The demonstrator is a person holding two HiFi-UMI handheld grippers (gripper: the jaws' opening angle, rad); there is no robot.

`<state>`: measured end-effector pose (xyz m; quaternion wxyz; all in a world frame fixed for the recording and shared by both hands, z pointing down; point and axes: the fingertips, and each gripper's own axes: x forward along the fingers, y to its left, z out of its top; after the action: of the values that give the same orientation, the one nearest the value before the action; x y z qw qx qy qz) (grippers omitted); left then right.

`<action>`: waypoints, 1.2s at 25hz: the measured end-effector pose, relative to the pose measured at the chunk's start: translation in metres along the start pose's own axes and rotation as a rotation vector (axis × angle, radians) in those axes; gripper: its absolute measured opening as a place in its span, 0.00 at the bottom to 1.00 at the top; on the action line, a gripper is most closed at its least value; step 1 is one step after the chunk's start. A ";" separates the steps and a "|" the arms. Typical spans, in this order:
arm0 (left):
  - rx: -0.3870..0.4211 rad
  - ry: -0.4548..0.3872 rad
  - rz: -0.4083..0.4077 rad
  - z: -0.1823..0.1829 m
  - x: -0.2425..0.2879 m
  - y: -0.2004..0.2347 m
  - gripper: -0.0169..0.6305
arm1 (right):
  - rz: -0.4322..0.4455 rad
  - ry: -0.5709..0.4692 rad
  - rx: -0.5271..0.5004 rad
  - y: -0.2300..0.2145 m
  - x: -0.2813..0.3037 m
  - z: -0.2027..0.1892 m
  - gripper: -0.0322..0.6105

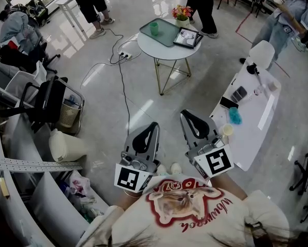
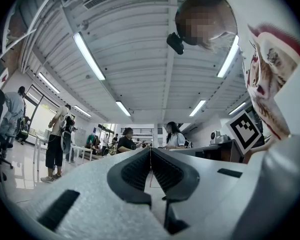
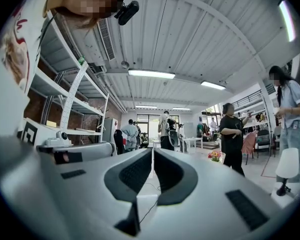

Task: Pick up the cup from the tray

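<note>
A small green cup (image 1: 154, 28) stands upright on a grey-green tray (image 1: 168, 39) on a round white table (image 1: 164, 52) far ahead in the head view. My left gripper (image 1: 154, 124) and right gripper (image 1: 184, 112) are held side by side close to my chest, well short of the table, both pointing toward it. In the left gripper view the left gripper (image 2: 151, 150) has its jaws pressed together with nothing between them. The right gripper (image 3: 153, 150) looks the same in the right gripper view. Neither gripper view shows the cup.
Flowers (image 1: 182, 13) and a framed tablet (image 1: 187, 37) share the round table. A cable (image 1: 124, 86) runs across the floor from a power strip (image 1: 124, 55). A long white desk (image 1: 256, 112) stands at the right, a chair (image 1: 48, 99) and shelving at the left. People stand behind the table.
</note>
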<state>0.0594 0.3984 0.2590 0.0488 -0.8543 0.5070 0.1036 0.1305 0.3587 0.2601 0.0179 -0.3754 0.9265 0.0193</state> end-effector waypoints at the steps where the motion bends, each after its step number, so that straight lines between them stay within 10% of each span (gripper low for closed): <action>1: 0.001 0.001 0.000 -0.001 0.002 0.000 0.05 | 0.002 0.001 0.000 -0.001 0.000 0.000 0.11; 16: 0.007 0.014 0.057 -0.017 0.031 0.013 0.05 | 0.071 -0.053 0.030 -0.028 0.025 0.001 0.11; 30: 0.030 -0.020 0.031 -0.034 0.133 0.155 0.05 | -0.009 -0.070 -0.007 -0.099 0.169 -0.008 0.11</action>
<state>-0.0102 0.2040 0.2651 0.0648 -0.8444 0.5212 0.1051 0.0778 0.1700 0.2583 0.0490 -0.3787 0.9235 0.0352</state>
